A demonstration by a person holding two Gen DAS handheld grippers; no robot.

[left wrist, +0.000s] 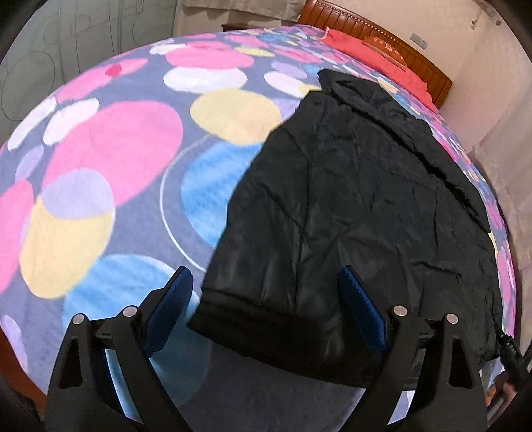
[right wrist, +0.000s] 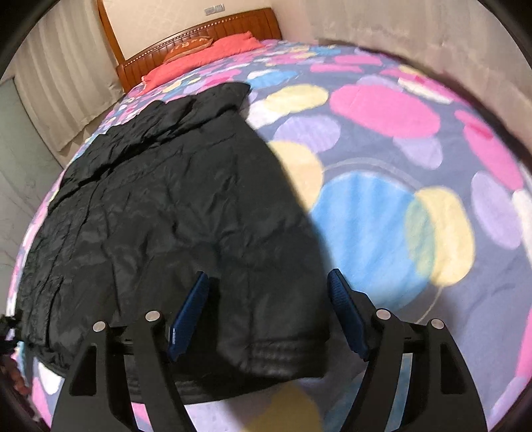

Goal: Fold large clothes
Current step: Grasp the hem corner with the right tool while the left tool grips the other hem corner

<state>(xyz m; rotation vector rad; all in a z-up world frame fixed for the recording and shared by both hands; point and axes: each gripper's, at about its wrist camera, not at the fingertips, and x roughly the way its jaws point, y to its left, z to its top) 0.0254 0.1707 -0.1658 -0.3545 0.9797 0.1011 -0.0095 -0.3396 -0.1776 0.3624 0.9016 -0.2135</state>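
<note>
1. The black jacket [left wrist: 359,212] lies flat on the patterned bedspread [left wrist: 109,149], collar toward the wooden headboard [left wrist: 375,30], with its hem nearest both cameras
2. The left gripper [left wrist: 266,312] hangs over the hem's corner with its jaws standing wide apart; the fabric lies below and between the blue pads [left wrist: 360,309], which press on nothing
3. The right gripper [right wrist: 267,309] hovers over the opposite hem corner [right wrist: 292,352], jaws apart and widening a little, nothing clamped
4. Risk, as I judge it: the slick, padded cloth could slide out if a pad only catches the top layer, so one corner lifts and the other stays
5. Closing too near the edge could pinch the bedspread too, dragging it up with the fold
6. Uneven lifting would skew the fold line and bunch the body
</note>
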